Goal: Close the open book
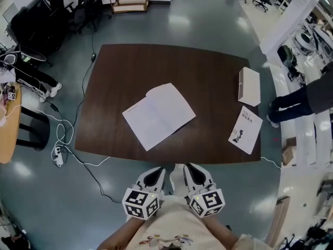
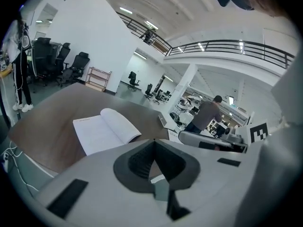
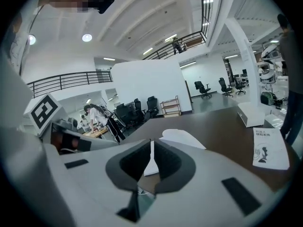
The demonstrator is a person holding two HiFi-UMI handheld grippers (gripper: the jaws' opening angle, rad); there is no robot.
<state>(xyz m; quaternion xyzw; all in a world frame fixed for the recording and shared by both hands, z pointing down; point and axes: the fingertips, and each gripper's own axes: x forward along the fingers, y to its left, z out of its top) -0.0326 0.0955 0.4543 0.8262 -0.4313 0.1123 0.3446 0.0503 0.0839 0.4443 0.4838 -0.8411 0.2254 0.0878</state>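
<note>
The open book point(image 1: 158, 116) lies flat with white pages up in the middle of the dark brown table point(image 1: 130, 61). It also appears in the left gripper view as the book point(image 2: 104, 131) ahead and to the left, and in the right gripper view as the book point(image 3: 182, 138) straight ahead. My left gripper point(image 1: 157, 172) and right gripper point(image 1: 187, 168) hang side by side just short of the table's near edge, close to my body. The left gripper point(image 2: 154, 141) has its jaws together with nothing between them. The right gripper point(image 3: 151, 142) is likewise shut and empty.
A white box point(image 1: 248, 86) and a closed booklet point(image 1: 245, 130) lie at the table's right end. A person point(image 1: 307, 95) stands beside that end. Cables and a power strip point(image 1: 58, 154) trail on the floor at the left, by a wooden desk point(image 1: 8, 124).
</note>
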